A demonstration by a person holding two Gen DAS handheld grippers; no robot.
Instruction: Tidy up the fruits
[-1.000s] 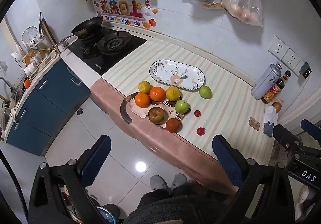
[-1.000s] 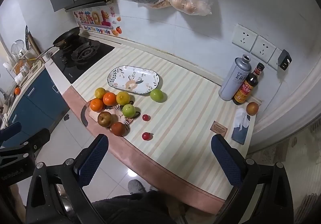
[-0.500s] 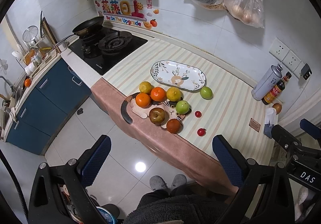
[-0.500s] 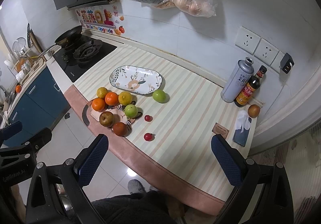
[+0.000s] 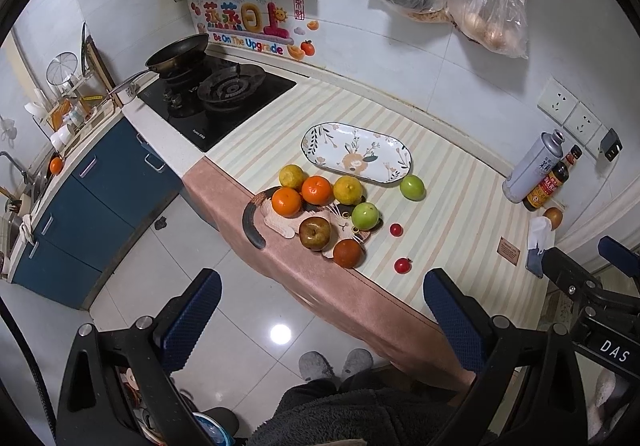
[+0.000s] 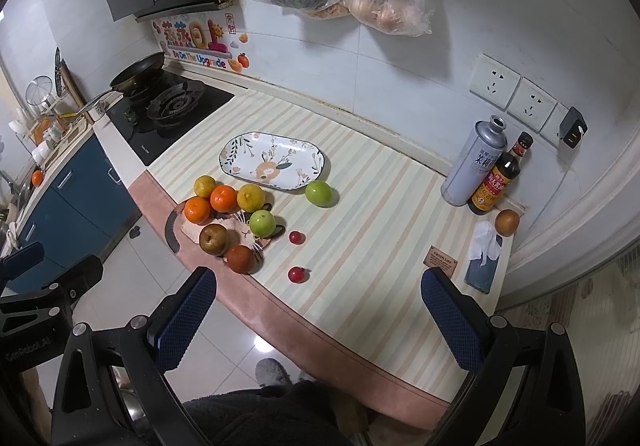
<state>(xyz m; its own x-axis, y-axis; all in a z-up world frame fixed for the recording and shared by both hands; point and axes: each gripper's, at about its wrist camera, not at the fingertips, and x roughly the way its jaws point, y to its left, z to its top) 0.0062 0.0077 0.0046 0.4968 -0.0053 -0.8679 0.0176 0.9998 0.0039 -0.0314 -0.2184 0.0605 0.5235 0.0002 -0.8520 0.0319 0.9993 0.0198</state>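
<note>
Both grippers held high and well back from the counter edge (image 6: 320, 330), nothing grasped. Left gripper (image 5: 320, 320) jaws spread wide, empty. Right gripper (image 6: 318, 314) jaws likewise wide apart, empty. Probably a survey pose before the first pick: high enough to take in all the fruit at once.

Landmark: floral oval plate (image 6: 248, 148), bare, lying on the striped mat (image 6: 380, 206). Likely the destination, hence left free.

Just in front of the plate, toward the counter edge: cluster of fruit crowded on a cat-shaped board (image 5: 280, 224). Two yellowish citrus (image 6: 205, 186) (image 6: 251, 198) nearest the plate, two oranges (image 6: 223, 198) (image 6: 197, 210) beside them, green apple (image 6: 262, 223) on the board's right end, brown pear (image 6: 214, 239) and reddish-brown fruit (image 6: 240, 258) farthest from the plate.

Second green apple (image 6: 318, 193) loose on the mat, just beside the plate's right-front corner, apparently not touching.

Two small red tomatoes (image 6: 296, 237) (image 6: 298, 274) loose on the mat, further out from the plate, past the cluster's right side.

Another brown fruit (image 6: 507, 222) well apart from the plate, far right by the wall, near the sauce bottle (image 6: 498, 182) and grey can (image 6: 474, 166).

Judged at the very start: no fruit on the plate. Round fruit prone to rolling; loose apple beside the plate probably the easiest first grab.
</note>
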